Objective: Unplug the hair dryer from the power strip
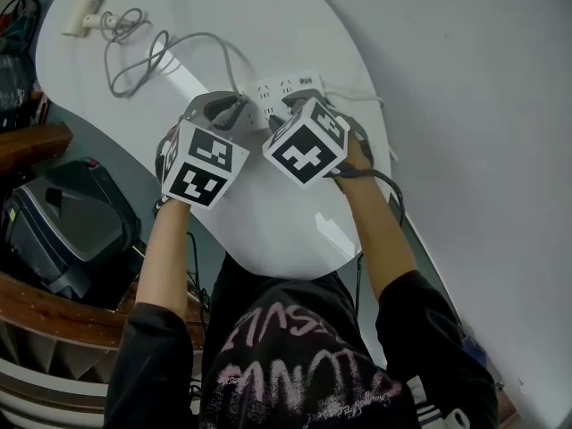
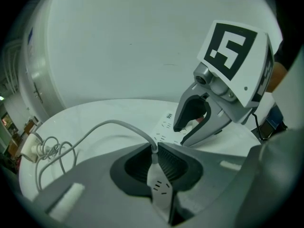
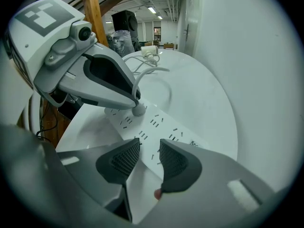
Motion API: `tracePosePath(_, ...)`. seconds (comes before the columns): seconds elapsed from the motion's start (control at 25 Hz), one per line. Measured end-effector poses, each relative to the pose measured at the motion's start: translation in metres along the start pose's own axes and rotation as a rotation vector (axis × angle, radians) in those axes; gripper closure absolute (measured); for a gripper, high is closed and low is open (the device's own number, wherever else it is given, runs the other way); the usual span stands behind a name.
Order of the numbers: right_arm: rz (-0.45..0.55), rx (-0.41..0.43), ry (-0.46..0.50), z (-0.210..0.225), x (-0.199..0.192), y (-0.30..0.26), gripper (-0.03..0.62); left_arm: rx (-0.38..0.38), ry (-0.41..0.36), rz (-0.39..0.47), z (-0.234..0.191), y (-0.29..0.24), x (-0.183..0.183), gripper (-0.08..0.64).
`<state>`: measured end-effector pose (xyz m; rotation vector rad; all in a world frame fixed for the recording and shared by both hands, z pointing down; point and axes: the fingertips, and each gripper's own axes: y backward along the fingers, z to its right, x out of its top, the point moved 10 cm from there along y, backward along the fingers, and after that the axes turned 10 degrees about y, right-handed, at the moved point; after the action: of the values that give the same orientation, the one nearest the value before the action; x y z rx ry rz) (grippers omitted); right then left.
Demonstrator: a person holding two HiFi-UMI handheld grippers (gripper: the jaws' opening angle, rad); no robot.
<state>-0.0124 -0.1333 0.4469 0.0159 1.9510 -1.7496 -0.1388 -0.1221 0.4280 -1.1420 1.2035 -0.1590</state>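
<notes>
The white hair dryer (image 1: 80, 14) lies at the far end of the white table (image 1: 268, 231), and its grey cord (image 1: 134, 61) loops back to the white power strip (image 1: 284, 89). My left gripper (image 2: 154, 151) is shut on the cord's grey plug (image 3: 138, 109), which stands on the strip (image 3: 161, 127). I cannot tell whether the plug is still seated. My right gripper (image 3: 149, 156) is narrowly open, tips down on the strip just beside the left gripper (image 3: 134, 100). In the left gripper view the right gripper (image 2: 184, 133) bears on the strip (image 2: 165, 126).
The strip's own white cable (image 1: 357, 94) runs off to the right near the table's edge. A dark case (image 1: 63, 231) and a wooden rail (image 1: 36, 141) stand left of the table. A pale wall (image 1: 483, 105) closes the right side.
</notes>
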Motion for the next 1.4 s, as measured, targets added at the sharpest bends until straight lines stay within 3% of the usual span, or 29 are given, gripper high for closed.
tracePosePath(0.2, -0.001, 0.0, -0.015, 0.001, 0.0, 0.0, 0.431, -0.012, 0.058, 0.012, -0.006, -0.001, 0.0, 0.514)
tracePosePath(0.4, -0.019, 0.015, -0.008, 0.001, 0.002, 0.0, 0.431, 0.006, -0.055, -0.021, 0.004, 0.001, 0.003, 0.514)
tracePosePath(0.52, -0.02, 0.01, -0.011, 0.002, 0.002, 0.001, 0.431, -0.001, -0.033, -0.014, 0.003, 0.001, 0.001, 0.514)
tracePosePath(0.76, -0.011, 0.007, -0.007, 0.004, 0.002, 0.0, 0.431, 0.018, -0.071, 0.128, 0.003, 0.023, 0.044, 0.514)
tracePosePath(0.96, 0.014, -0.003, -0.02, 0.0, -0.002, 0.0, 0.433, 0.039, -0.046, 0.138, -0.007, 0.035, 0.035, 0.512)
tracePosePath(1.24, 0.07, -0.027, -0.033, -0.002, -0.006, 0.001, 0.438, 0.022, 0.067, 0.166, -0.009, 0.038, 0.015, 0.512)
tracePosePath(1.4, 0.117, -0.073, -0.058, 0.002, -0.011, 0.01, 0.543, 0.032, 0.117, 0.182, -0.008, 0.041, 0.005, 0.512)
